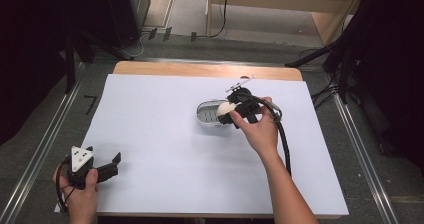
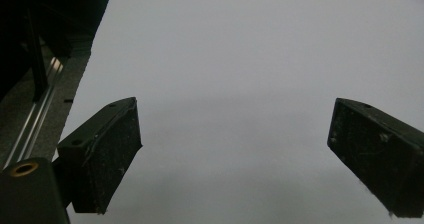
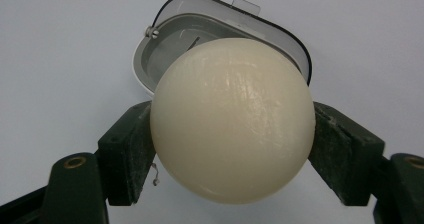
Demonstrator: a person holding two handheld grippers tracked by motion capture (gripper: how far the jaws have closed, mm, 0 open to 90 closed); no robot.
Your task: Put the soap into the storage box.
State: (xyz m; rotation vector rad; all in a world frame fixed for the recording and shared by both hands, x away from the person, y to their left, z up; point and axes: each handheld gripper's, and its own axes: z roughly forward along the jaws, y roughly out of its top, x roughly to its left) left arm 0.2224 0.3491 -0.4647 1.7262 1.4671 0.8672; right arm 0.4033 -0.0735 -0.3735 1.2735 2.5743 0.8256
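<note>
Nearest the lens in the right gripper view: cream ball (image 3: 232,121), clamped on both sides between the black jaws of the right gripper (image 3: 232,149), pads pressed against its flanks. Held above and just in front of an open grey oval container (image 3: 175,49), lid hinged back, interior bare where visible.

Largest item: white table sheet (image 1: 165,149), covering most of a wooden tabletop (image 1: 200,69).

Next in size: container (image 1: 206,114), right of centre on the sheet. Right gripper (image 1: 231,115) at its right end, ball (image 1: 225,109) over the container's rim, right hand (image 1: 260,129) wrapped round the gripper body, cable trailing back along the forearm.

Left gripper (image 1: 112,164) at the near left corner of the sheet, held in the left hand (image 1: 82,194), well apart from the container. Jaws spread wide in the left gripper view (image 2: 235,159), nothing between them but bare sheet.
</note>
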